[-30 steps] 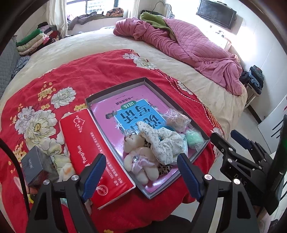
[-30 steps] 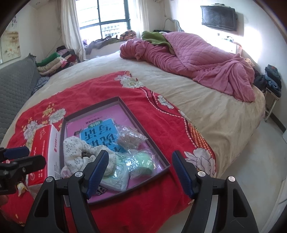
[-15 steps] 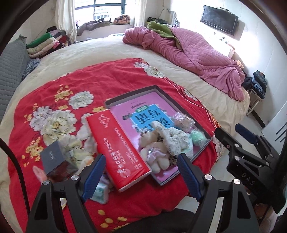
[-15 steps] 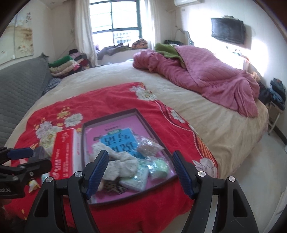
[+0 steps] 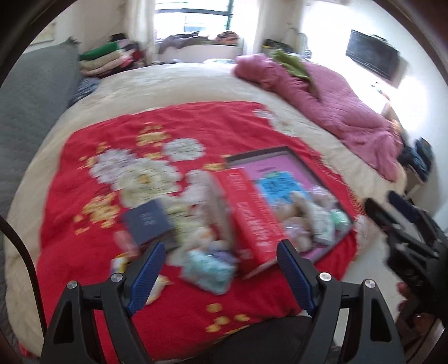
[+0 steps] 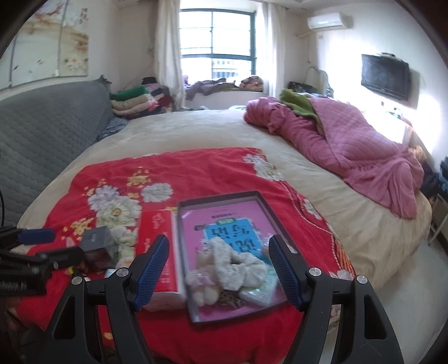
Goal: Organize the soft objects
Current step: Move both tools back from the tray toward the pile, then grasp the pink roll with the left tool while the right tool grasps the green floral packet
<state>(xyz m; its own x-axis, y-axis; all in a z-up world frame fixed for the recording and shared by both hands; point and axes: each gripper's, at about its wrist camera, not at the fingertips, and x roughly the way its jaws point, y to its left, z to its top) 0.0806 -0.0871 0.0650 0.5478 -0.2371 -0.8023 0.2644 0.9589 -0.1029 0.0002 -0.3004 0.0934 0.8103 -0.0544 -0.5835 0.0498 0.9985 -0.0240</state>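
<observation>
Several soft toys [image 6: 224,266] already lie in the tray [image 6: 268,212] on the red blanket [image 6: 196,170], a few packets [image 5: 207,268] remain outside, and the left gripper [image 5: 221,268] and right gripper [image 6: 221,266] hover spread and empty.

A wide bed with a cream sheet [image 6: 201,131] is filling most of the room. A red blanket printed with white and yellow flowers [image 6: 196,170] is lying spread over its near part. A crumpled pink quilted comforter [image 6: 358,151] is lying along the right side, with a green cloth [image 6: 296,102] bunching at its far end. A grey quilted headboard [image 6: 42,117] is standing at the left. A stack of folded clothes [image 6: 137,100] is sitting far left, beside a white curtain [image 6: 168,56]. A window with dark frames [image 6: 217,33] is letting in daylight at the far wall. A black flat television [image 6: 385,75] is hanging on the right wall, and a white air conditioner [image 6: 327,21] is sitting high near the ceiling.
</observation>
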